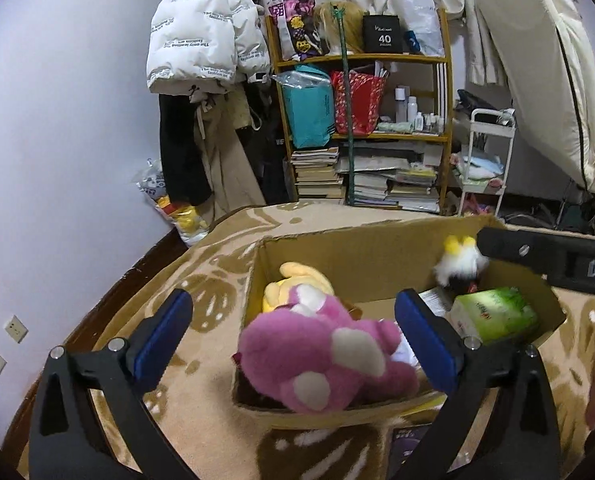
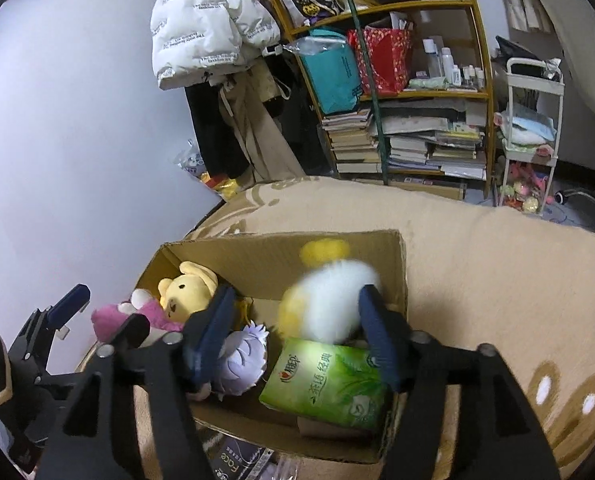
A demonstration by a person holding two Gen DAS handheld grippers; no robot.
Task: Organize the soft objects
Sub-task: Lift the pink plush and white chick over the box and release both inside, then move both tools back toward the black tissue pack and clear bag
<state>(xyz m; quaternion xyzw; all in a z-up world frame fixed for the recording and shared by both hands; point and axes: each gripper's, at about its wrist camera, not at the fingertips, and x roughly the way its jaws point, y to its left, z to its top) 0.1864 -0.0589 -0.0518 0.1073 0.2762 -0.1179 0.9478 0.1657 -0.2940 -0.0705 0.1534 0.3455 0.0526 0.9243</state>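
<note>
A cardboard box stands on the tan patterned blanket. Inside lie a pink plush, a yellow bear plush, a lilac plush and a green tissue pack. My left gripper is open, its fingers either side of the pink plush at the box's near edge. My right gripper is open above the box; a blurred white and yellow plush sits between its fingers, over the tissue pack.
A wooden shelf with books, bags and bottles stands behind the bed. A white puffer jacket hangs on the left. A white cart stands at the right. A dark packet lies before the box.
</note>
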